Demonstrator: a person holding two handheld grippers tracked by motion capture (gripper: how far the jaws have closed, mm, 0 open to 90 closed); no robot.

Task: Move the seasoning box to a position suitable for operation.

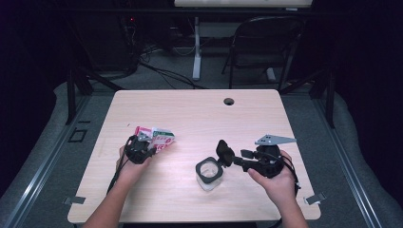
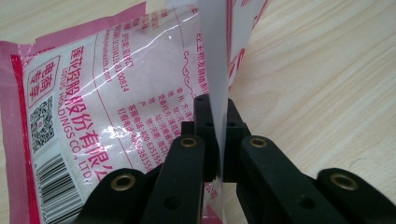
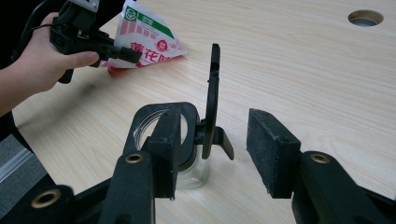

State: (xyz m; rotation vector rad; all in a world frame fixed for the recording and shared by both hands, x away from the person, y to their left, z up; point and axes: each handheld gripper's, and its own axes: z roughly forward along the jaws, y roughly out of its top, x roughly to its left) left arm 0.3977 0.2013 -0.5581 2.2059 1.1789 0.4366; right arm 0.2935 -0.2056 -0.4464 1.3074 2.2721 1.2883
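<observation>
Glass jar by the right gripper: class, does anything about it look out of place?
The glass jar stands upright with its black flip lid raised on its hinge; nothing spilled. The right gripper is open around that lid.

Through my left gripper view I see the left gripper (image 2: 215, 135) pinched tight on the thin white edge of a pink-and-white printed packet (image 2: 107, 107), which fills the upper left of the frame. Its barcode sits lower left. Pale wooden table (image 2: 327, 84) spreads right.
</observation>
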